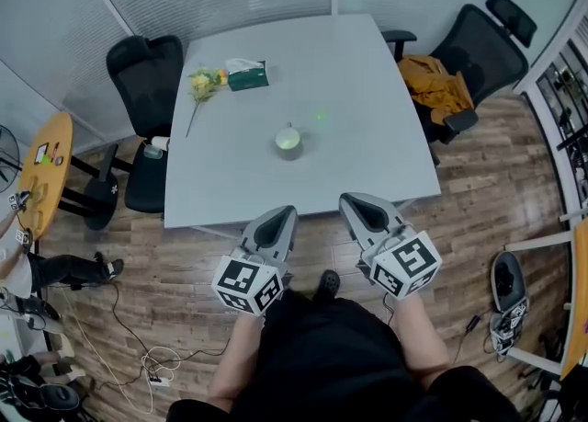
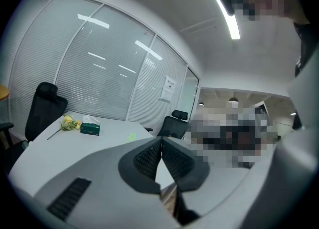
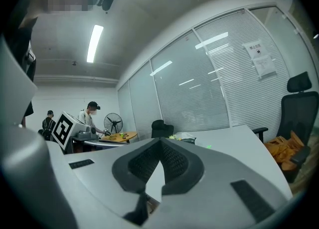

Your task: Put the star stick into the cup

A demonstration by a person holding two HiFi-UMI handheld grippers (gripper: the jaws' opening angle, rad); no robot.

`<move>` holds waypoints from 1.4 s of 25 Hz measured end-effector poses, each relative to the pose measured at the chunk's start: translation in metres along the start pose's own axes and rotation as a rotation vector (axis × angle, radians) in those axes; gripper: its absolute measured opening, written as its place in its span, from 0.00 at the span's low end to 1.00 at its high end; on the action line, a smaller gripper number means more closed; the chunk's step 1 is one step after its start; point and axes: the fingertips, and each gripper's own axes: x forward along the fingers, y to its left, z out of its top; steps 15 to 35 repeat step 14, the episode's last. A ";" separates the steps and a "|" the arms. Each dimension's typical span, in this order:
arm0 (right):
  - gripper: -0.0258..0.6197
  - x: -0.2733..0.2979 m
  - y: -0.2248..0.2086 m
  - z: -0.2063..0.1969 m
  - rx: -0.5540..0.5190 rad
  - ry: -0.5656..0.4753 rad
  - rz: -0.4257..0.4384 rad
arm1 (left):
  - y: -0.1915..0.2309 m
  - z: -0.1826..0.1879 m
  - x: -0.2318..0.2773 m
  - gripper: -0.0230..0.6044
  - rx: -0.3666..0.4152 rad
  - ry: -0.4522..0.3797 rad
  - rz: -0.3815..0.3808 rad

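Off the desk's (image 1: 367, 167) near edge, over the floor, the left gripper (image 1: 276, 220) and right gripper (image 1: 361, 209) hang side by side, each with jaws pressed together on nothing. Toward the desk's middle stands one cup (image 1: 288, 142). Just beyond it, apart from it, lies a small green spot that I take for the one star stick (image 1: 320, 118), so it is not in the cup. The pickup looks due: part one gripper's jaws, reach over the cup, and pinch a thin thing lying flat. At the far left corner lie one flower (image 1: 204, 82) and one tissue box (image 1: 248, 75). Two chairs, one (image 1: 145, 71) on the left and one (image 1: 480, 39) on the right, flank the desk.
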 end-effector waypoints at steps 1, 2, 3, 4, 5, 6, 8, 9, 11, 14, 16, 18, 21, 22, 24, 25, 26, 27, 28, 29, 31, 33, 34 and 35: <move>0.05 0.000 0.002 0.000 -0.003 0.002 0.001 | 0.000 0.000 -0.001 0.03 0.002 -0.001 0.000; 0.05 0.000 0.003 0.000 -0.005 0.002 0.002 | 0.000 0.000 -0.002 0.03 0.002 -0.002 0.000; 0.05 0.000 0.004 0.000 -0.007 0.003 0.001 | 0.001 0.001 -0.003 0.03 0.003 -0.003 0.001; 0.05 0.001 0.005 0.000 -0.008 0.003 0.001 | 0.002 0.001 -0.003 0.03 0.003 -0.004 0.001; 0.05 0.002 0.005 0.000 -0.010 0.004 0.002 | 0.002 0.001 -0.003 0.03 0.003 -0.004 0.001; 0.05 0.002 0.005 0.000 -0.011 0.006 0.002 | 0.002 0.001 -0.004 0.03 0.003 -0.004 0.001; 0.05 0.002 0.006 -0.001 -0.013 0.008 0.003 | 0.002 0.001 -0.004 0.03 0.003 -0.003 0.002; 0.05 0.003 0.006 0.000 -0.014 0.009 0.002 | 0.003 0.002 -0.004 0.03 0.003 -0.003 0.003; 0.05 0.004 0.005 0.000 -0.014 0.010 0.000 | 0.005 0.003 -0.004 0.03 0.004 -0.004 0.005; 0.05 0.007 0.004 0.000 -0.013 0.010 0.001 | 0.008 0.004 -0.004 0.03 0.006 -0.006 0.008; 0.05 0.007 0.004 0.000 -0.013 0.010 0.001 | 0.008 0.004 -0.004 0.03 0.006 -0.006 0.008; 0.05 0.007 0.004 0.000 -0.013 0.010 0.001 | 0.008 0.004 -0.004 0.03 0.006 -0.006 0.008; 0.05 0.007 0.004 0.000 -0.013 0.010 0.001 | 0.008 0.004 -0.004 0.03 0.006 -0.006 0.008; 0.05 0.007 0.004 0.000 -0.013 0.010 0.001 | 0.008 0.004 -0.004 0.03 0.006 -0.006 0.008; 0.05 0.007 0.004 0.000 -0.013 0.010 0.001 | 0.008 0.004 -0.004 0.03 0.006 -0.006 0.008; 0.05 0.007 0.004 0.000 -0.013 0.010 0.001 | 0.008 0.004 -0.004 0.03 0.006 -0.006 0.008; 0.05 0.007 0.004 0.000 -0.013 0.010 0.001 | 0.008 0.004 -0.004 0.03 0.006 -0.006 0.008; 0.05 0.007 0.004 0.000 -0.013 0.010 0.001 | 0.008 0.004 -0.004 0.03 0.006 -0.006 0.008; 0.05 0.007 0.004 0.000 -0.013 0.010 0.001 | 0.008 0.004 -0.004 0.03 0.006 -0.006 0.008; 0.05 0.007 0.004 0.000 -0.013 0.010 0.001 | 0.008 0.004 -0.004 0.03 0.006 -0.006 0.008; 0.05 0.007 0.004 0.000 -0.013 0.010 0.001 | 0.008 0.004 -0.004 0.03 0.006 -0.006 0.008; 0.05 0.007 0.004 0.000 -0.013 0.010 0.001 | 0.008 0.004 -0.004 0.03 0.006 -0.006 0.008; 0.05 0.007 0.004 0.000 -0.013 0.010 0.001 | 0.008 0.004 -0.004 0.03 0.006 -0.006 0.008; 0.05 0.007 0.004 0.000 -0.013 0.010 0.001 | 0.008 0.004 -0.004 0.03 0.006 -0.006 0.008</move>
